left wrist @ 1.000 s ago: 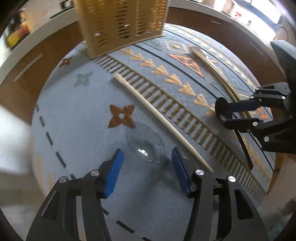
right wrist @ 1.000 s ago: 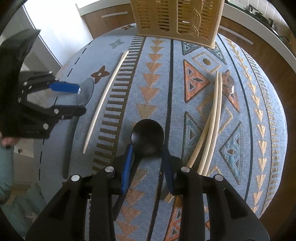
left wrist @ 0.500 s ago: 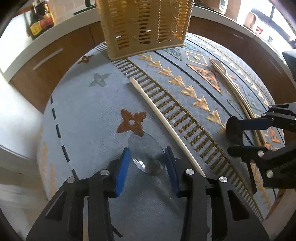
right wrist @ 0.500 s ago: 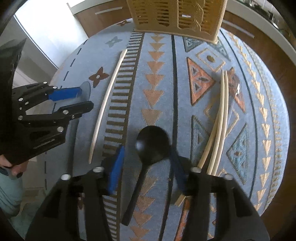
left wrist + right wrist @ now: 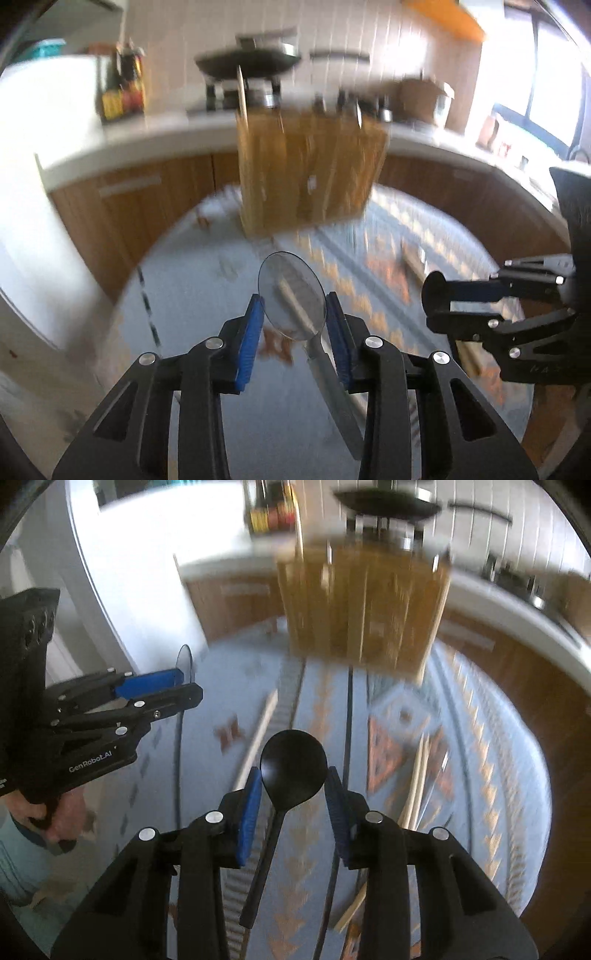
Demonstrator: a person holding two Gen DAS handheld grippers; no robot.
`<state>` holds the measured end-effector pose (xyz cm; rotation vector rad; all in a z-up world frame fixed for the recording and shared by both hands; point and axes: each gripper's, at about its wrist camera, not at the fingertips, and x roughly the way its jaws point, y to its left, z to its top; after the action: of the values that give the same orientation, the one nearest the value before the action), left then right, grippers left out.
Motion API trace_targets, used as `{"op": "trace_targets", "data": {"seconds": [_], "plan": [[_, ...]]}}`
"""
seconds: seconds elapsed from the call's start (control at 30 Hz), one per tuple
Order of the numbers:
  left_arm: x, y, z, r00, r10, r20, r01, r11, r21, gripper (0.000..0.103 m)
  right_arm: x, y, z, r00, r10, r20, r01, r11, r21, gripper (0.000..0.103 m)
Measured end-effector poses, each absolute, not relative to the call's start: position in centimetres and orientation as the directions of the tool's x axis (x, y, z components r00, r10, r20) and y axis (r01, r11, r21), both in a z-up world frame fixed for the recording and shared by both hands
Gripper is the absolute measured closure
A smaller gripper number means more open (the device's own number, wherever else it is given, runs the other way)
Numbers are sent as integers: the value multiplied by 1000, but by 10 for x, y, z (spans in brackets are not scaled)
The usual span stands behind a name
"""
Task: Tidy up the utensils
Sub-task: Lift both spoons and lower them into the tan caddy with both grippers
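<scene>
Clear spoon (image 5: 291,295) in left tool (image 5: 294,317), black spoon (image 5: 293,771) in right tool (image 5: 293,794).
Both clamp the bowls: light, stiff, probably slippery plastic; gripping the handles would likely hold steadier.

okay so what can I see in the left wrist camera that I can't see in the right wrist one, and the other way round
Only the left wrist view shows the window at its right edge, and the clear spoon face-on, clamped by its bowl in the left gripper.

Only the right wrist view shows the black spoon face-on in the right gripper, the loose chopsticks on the patterned tablecloth, and the person's hand on the left gripper's handle.

Both share the blurred yellow utensil basket, the dark pan on the stove, the sauce bottles, and each gripper seen side-on from the other.
</scene>
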<state>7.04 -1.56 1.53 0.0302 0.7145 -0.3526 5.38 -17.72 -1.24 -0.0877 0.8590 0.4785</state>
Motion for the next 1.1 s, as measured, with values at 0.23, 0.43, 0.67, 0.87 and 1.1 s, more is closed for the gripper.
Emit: {"op": "trace_targets", "data": {"seconds": [0.23, 0.43, 0.67, 0.87, 1.1], "plan": [[103, -21, 91, 845, -322, -426, 319, 944, -80, 70, 77, -192, 58, 775, 361, -518, -365, 926, 100, 71], [131, -48, 140, 928, -296, -225, 297, 954, -29, 71, 122, -219, 106, 908, 253, -335, -222, 967, 128, 71], [173, -86, 142, 955, -276, -113, 280, 960, 19, 71, 172, -239, 119, 977, 84, -197, -65, 993, 99, 71], [205, -98, 120, 967, -239, -85, 243, 969, 41, 71, 208, -224, 98, 988, -52, -142, 44, 997, -61, 71], [224, -92, 99, 969, -216, -118, 220, 975, 22, 71, 225, -219, 73, 987, -46, -157, 34, 996, -79, 71]]}}
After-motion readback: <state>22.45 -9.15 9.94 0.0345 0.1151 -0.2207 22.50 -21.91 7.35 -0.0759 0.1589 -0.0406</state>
